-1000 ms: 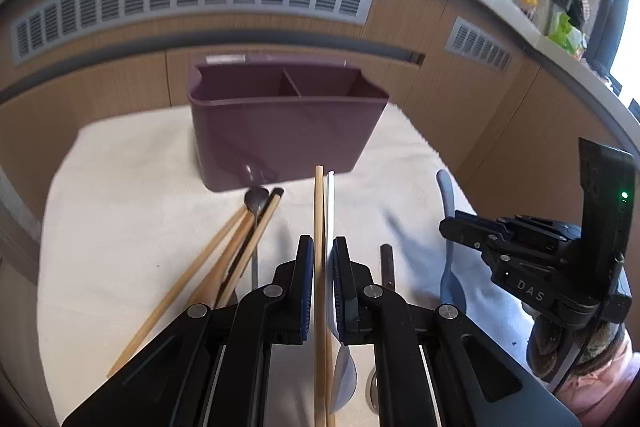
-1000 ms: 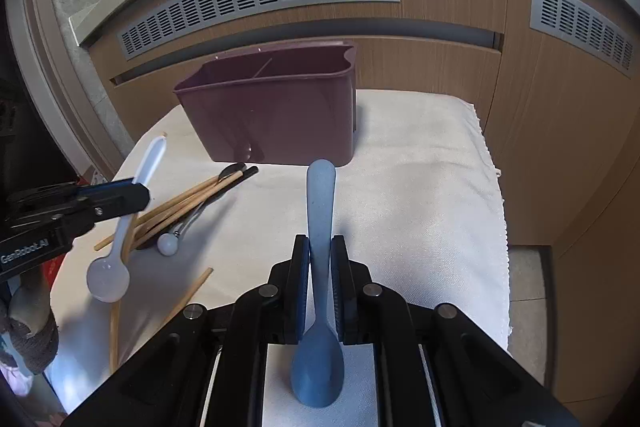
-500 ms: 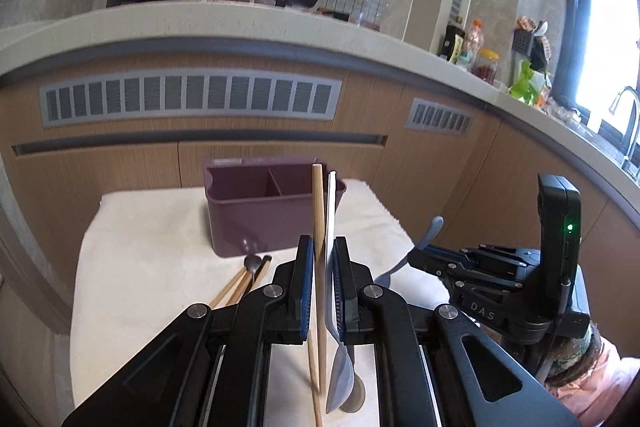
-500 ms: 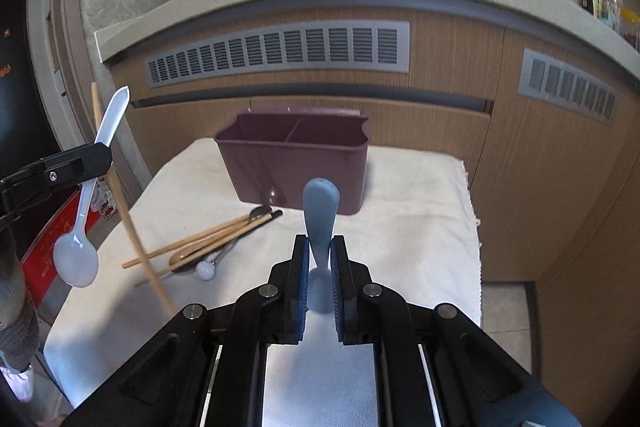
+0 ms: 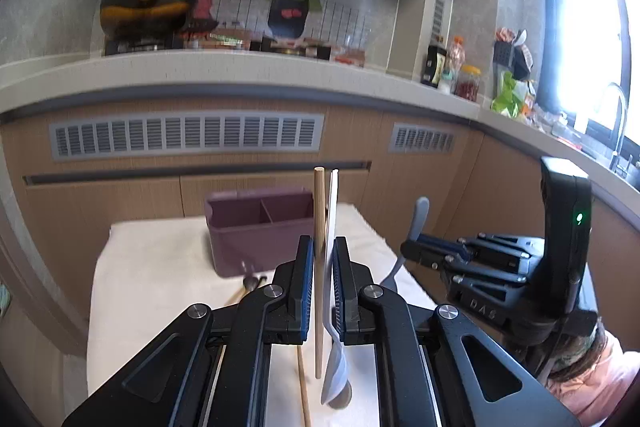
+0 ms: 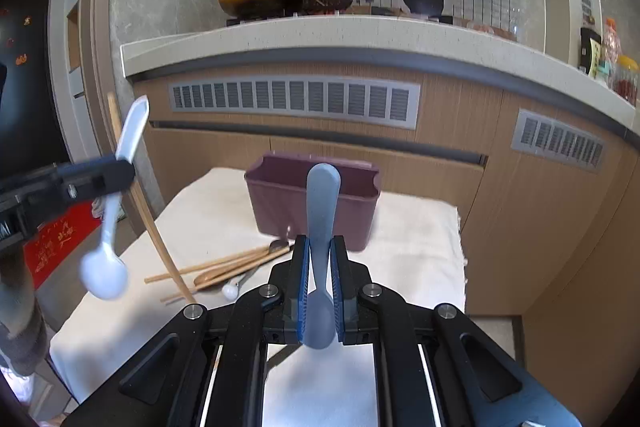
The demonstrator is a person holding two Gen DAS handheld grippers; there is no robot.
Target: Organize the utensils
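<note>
Right wrist: blue spoon clamped upright between right claw jaws.

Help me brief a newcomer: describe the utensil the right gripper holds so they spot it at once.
Start at the white cloth-covered table with the purple plastic utensil caddy. In front, the right gripper clamps a grey-blue plastic spoon, handle up. Unlike the left gripper's white spoon, it is darker and held alone.
</note>
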